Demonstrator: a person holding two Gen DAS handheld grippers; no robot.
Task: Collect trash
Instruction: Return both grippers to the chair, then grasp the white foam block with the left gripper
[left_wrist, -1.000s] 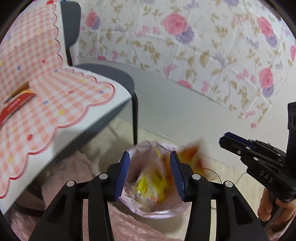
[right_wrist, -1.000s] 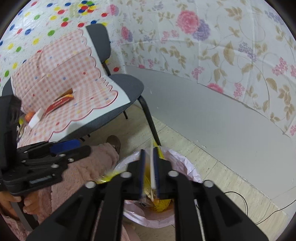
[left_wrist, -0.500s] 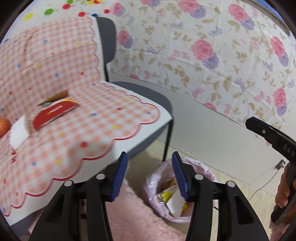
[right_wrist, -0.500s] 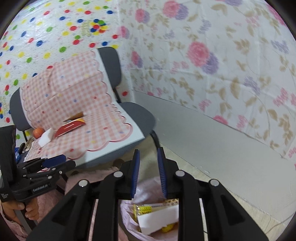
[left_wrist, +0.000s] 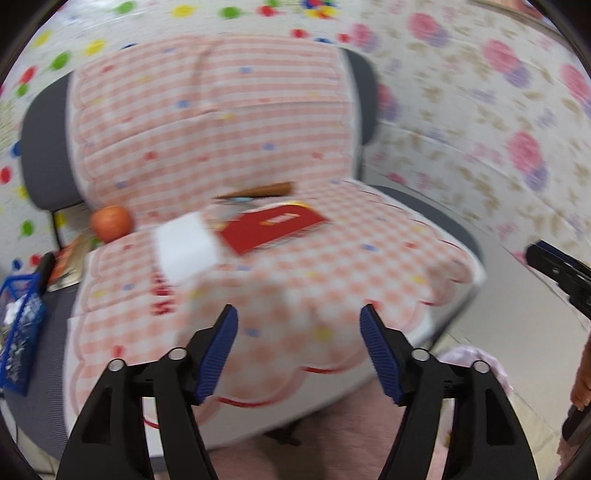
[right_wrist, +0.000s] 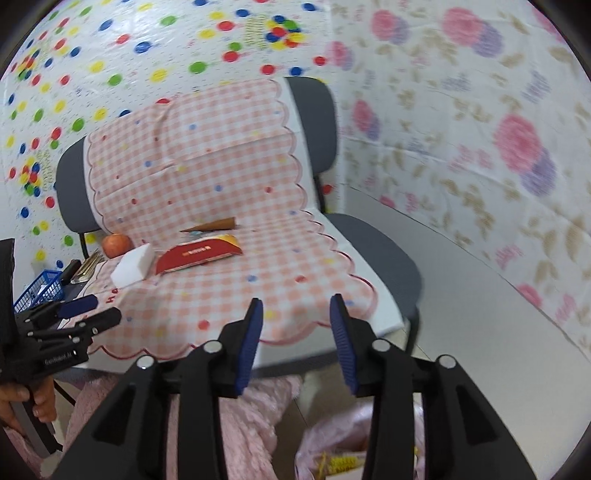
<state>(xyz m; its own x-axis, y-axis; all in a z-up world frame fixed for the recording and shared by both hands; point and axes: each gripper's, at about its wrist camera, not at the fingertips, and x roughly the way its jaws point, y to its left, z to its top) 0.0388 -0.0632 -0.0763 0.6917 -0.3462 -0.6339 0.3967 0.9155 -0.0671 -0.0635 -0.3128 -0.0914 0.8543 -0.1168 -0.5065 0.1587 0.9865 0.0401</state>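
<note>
Both tongs have swung up from the pink trash bag (right_wrist: 354, 439) to face the chair seat. A second ago each hung over the bag with wrappers dropping in; now both are empty, so that drop-off looks done.

Left tongs (left_wrist: 297, 332): jaws opening, already wide, nothing between them. Right tongs (right_wrist: 295, 325): jaws opening, about medium gap, nothing between them either. In the right wrist view the bag sits low on the floor, below and behind the right tongs, with yellow wrappers visible inside.

Remaining items lie on the pink checked cloth (right_wrist: 295, 266) covering the chair (right_wrist: 388, 254): a red snack packet (right_wrist: 195, 254), a brown cone-shaped wrapper (right_wrist: 214, 224) just behind it, and a white block (right_wrist: 133, 265) just beside the packet on its left. An orange fruit (right_wrist: 117, 244) sits at the cloth's edge, probably not trash. A blue basket (right_wrist: 38, 290) stands further left.

Judgement: next round of pickup is starting; the red packet and brown cone are the likely targets. The left wrist view is motion-blurred, so fine details there are unclear.
</note>
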